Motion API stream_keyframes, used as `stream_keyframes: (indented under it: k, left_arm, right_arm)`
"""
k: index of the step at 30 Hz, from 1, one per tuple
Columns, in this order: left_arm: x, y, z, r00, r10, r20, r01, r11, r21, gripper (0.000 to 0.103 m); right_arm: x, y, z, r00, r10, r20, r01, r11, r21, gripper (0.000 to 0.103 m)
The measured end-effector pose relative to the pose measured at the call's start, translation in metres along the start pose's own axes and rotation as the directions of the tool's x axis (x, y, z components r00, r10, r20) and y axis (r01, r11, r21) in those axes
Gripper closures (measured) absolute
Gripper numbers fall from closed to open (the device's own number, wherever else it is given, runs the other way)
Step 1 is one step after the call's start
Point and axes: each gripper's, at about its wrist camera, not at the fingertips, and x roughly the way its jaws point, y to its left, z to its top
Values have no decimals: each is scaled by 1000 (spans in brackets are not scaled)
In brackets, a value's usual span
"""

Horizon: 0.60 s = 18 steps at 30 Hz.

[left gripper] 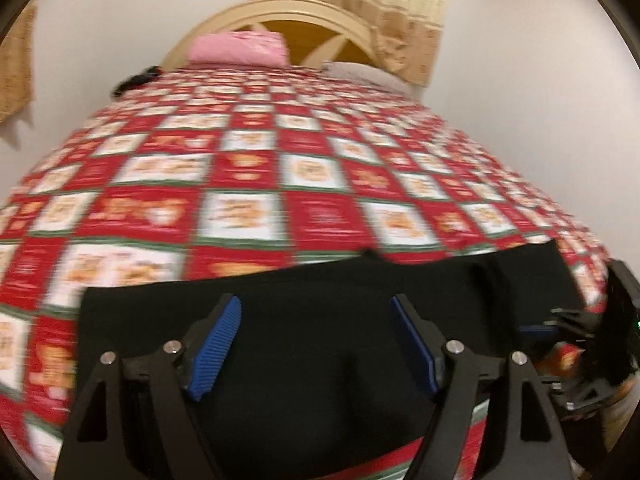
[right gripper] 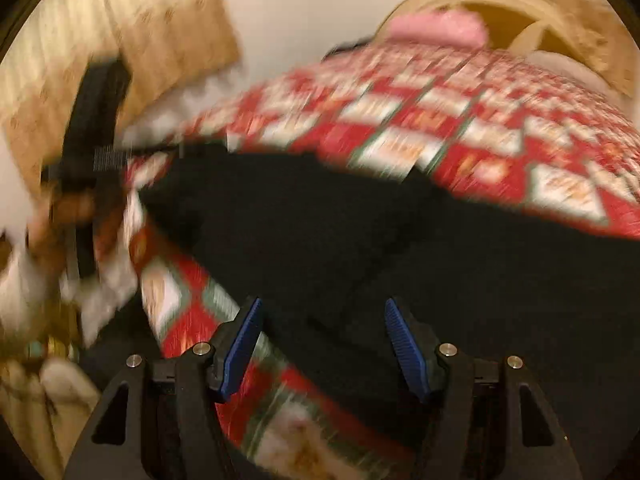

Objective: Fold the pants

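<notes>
Left wrist view shows the black pants point(left gripper: 320, 320) lying flat on the red and white patterned bedspread point(left gripper: 248, 184), filling the lower middle of the frame, with a long straight edge running from the lower left up to the right. The left gripper point(left gripper: 316, 344) hovers above this dark cloth with its blue pads point(left gripper: 218, 348) wide apart, and nothing is between them. At the right edge of the same frame the right gripper point(left gripper: 560, 344) appears, low and near the end of the pants, but blur hides the details there.

Right wrist view has the pants point(right gripper: 360, 240) in the centre and lower right of the frame. The right gripper point(right gripper: 324, 344) is also spread wide and holds nothing; its pads point(right gripper: 242, 348) stand over the border where black cloth meets bedspread point(right gripper: 500, 132). In the upper left a blurred black shape is probably the left gripper point(right gripper: 96, 152).

I judge the pants to be light, soft and limp, so they will sag and wrinkle if lifted from one point only. A good hold would be at a corner or along an edge, one gripper at each end, pinching all layers together. Both grippers point forward and slightly down toward the bed; the strong blur suggests quick movement.

A pink pillow point(left gripper: 240, 50) lies at the wooden headboard point(left gripper: 296, 12), upper middle.
</notes>
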Motion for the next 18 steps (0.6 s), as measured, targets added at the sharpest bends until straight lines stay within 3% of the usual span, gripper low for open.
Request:
stream_keyframes:
  k: [3,5,7,9,12,18]
  left_arm:
    - [-8,43,-6,992,127,-2,-127,992,-22,24]
    - [-12,76,-14,982,186,-16,-187,980,-67,24]
    - [-14,97,-22,979,201,-19,-202,973,-110,24]
    - [-11,119,-33,983,178,-52,-185,966,-182,24]
    - [-8,130,-44,991,122,-51,-131,959,-250,24]
    - [3,120,-43,993,111,-27,-114,967,-226,24]
  right_arm:
    - [0,16,-7,999,-50,-1,50,994,-99,38]
    - [-3,14,-6,1000,-25,2,25,997,-73,38]
    - [-12,13,-6,999,31,28,-30,999,-41,38]
    - [-17,16,-6,995,82,60,-80,996,-34,38]
    - [-22,25,-7,991,77,111,-69,995,-70,38]
    - [-21,18,-1,987,55,151,-50,998,-40,38]
